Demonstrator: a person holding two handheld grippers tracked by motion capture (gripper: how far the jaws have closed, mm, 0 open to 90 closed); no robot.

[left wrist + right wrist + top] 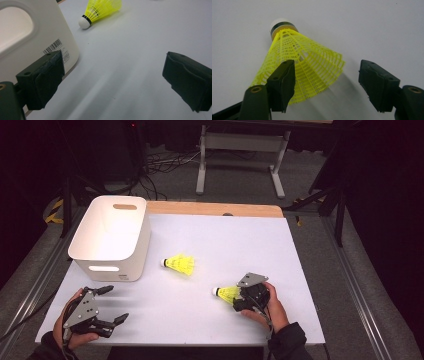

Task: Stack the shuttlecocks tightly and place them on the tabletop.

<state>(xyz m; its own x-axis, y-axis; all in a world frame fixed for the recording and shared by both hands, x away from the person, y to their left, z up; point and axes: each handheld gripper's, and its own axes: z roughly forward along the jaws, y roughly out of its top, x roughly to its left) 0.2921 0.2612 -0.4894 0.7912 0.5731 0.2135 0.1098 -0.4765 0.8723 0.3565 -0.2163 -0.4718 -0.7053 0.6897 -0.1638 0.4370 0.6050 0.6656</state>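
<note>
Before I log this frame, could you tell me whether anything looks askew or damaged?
Nothing looks damaged. Both shuttlecocks lie on their sides: one beside the white bin, the other partly between the open right gripper, off-centre against one pad.

Yellow shuttlecock (304, 72) lies between parted jaws, seemingly touching one.
</note>
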